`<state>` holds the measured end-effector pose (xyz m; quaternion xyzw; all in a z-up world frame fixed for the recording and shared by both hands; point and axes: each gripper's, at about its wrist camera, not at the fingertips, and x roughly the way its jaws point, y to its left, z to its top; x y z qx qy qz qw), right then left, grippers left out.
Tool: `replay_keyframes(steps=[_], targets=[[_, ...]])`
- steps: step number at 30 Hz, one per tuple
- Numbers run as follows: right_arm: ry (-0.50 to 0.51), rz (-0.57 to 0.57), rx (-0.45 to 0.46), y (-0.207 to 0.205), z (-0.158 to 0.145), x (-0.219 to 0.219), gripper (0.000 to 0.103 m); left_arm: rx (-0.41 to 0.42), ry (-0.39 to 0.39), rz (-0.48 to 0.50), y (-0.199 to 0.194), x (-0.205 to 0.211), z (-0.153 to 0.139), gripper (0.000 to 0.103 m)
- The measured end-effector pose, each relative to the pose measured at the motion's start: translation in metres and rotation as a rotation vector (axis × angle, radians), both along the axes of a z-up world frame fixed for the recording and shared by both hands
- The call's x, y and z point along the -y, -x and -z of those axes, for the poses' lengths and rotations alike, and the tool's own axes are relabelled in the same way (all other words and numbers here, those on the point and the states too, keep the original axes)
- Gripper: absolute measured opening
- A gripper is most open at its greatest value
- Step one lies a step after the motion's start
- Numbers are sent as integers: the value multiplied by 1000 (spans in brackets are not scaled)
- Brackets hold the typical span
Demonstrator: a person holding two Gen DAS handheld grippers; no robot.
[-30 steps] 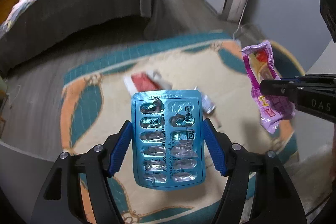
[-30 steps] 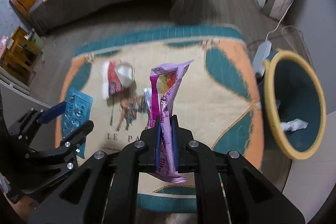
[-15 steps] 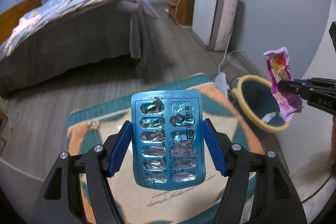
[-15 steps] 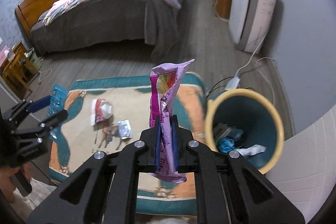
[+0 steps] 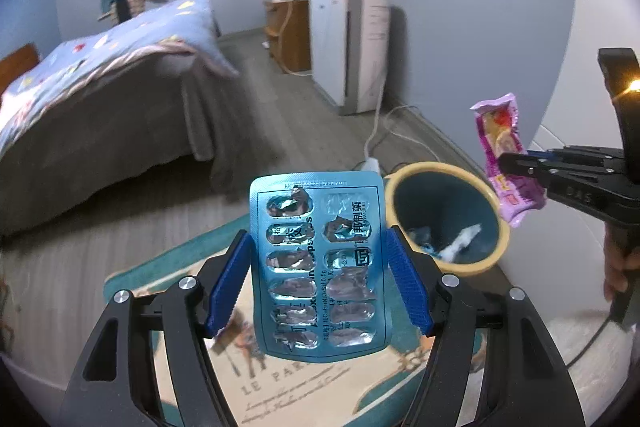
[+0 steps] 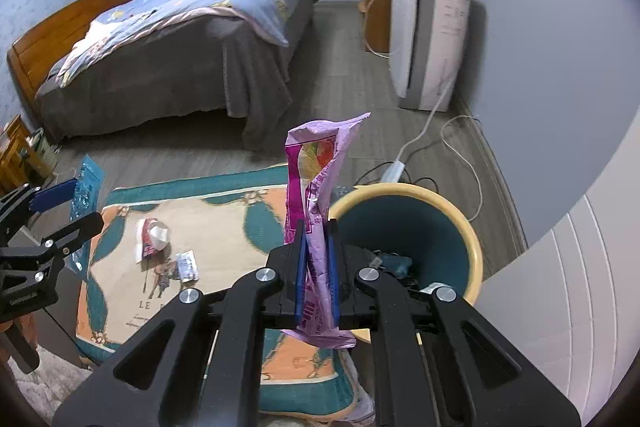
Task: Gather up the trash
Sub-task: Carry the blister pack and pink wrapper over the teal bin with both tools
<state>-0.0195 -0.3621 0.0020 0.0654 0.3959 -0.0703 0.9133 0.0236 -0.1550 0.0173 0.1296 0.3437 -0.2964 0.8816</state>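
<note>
My left gripper (image 5: 319,283) is shut on a blue blister pack (image 5: 318,263) with emptied foil pockets, held upright by its two long edges. My right gripper (image 6: 316,267) is shut on a pink snack wrapper (image 6: 318,195) that stands up between the blue pads. A round bin (image 6: 468,223) with a yellow rim and teal inside sits just beyond and right of the wrapper; it holds some trash. In the left wrist view the bin (image 5: 486,195) lies ahead right, with the right gripper (image 5: 505,163) and wrapper (image 5: 503,143) above its right rim. The left gripper (image 6: 64,203) shows at far left.
On the patterned rug (image 6: 224,223) lie a red-and-white wrapper (image 6: 152,235) and a small silver packet (image 6: 187,265). A bed (image 6: 172,47) stands behind, a white appliance (image 6: 428,39) by the right wall, and a white power strip (image 6: 394,169) with cables behind the bin.
Both grippers have risen and swung toward the bin with their loads. The rug has dropped low in both views and the bin has come close under the wrapper.
</note>
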Motion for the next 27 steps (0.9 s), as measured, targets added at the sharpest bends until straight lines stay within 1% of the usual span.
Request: replay_keyframes(steps=[4,14,18,25,27], targets=[[-9,35,0,6,5,20,9,-6,-3,42,3,27,0,69],[-44,93,-9,13,20,57,9,-32,-41,119,0,85,15,69],[-50,110,-20,12,26,70,9,-37,-57,144,-4,104,21,69],[-57,146,-57,3,43,89,9,-74,-79,186,-14,134,38,69],[-56,158,-65,0,48,96,9,-89,-74,202,-18,142,42,69]])
